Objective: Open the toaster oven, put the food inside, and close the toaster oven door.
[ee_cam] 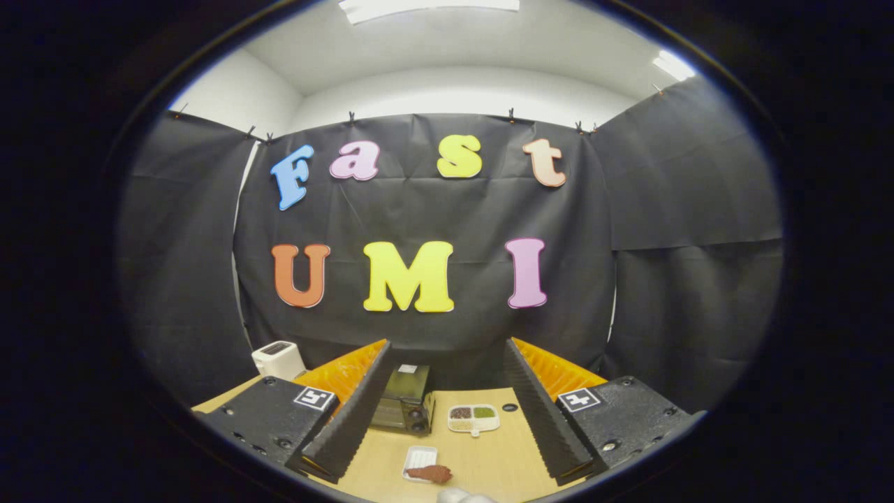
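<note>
Gripper view, hand-held gripper (447, 412) held level above the table (489, 461), fingers spread wide, toaster oven (404, 402) ahead between them.

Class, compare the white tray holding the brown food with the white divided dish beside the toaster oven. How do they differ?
The tray lies nearer the open jaws of the gripper, and the divided dish lies farther off, right of the toaster oven. The tray is plain, with one brown piece of food at its near end; the dish has compartments with different fillings. Both are white and rest flat on the wooden table.
</note>
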A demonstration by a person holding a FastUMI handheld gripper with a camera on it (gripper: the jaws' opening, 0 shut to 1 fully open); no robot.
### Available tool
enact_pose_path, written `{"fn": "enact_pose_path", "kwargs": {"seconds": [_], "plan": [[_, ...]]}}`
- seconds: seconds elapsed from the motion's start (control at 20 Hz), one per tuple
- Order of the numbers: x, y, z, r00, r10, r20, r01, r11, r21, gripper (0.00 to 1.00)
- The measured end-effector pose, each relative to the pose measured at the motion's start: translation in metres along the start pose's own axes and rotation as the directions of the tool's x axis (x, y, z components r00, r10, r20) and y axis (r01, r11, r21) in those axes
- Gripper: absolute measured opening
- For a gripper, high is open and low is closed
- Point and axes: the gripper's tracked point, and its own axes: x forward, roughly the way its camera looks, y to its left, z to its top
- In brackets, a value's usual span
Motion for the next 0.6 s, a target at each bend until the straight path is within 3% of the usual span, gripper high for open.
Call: {"fn": "enact_pose_path", "kwargs": {"seconds": [0.35, 0.6], "plan": [[0.032, 0.044, -0.019, 1.000, -0.007, -0.008, 0.007, 1.000, 0.027, 1.00], [0.077, 0.107, -0.045, 0.998, 0.050, -0.023, -0.050, 0.999, 0.009, 1.00]]}}
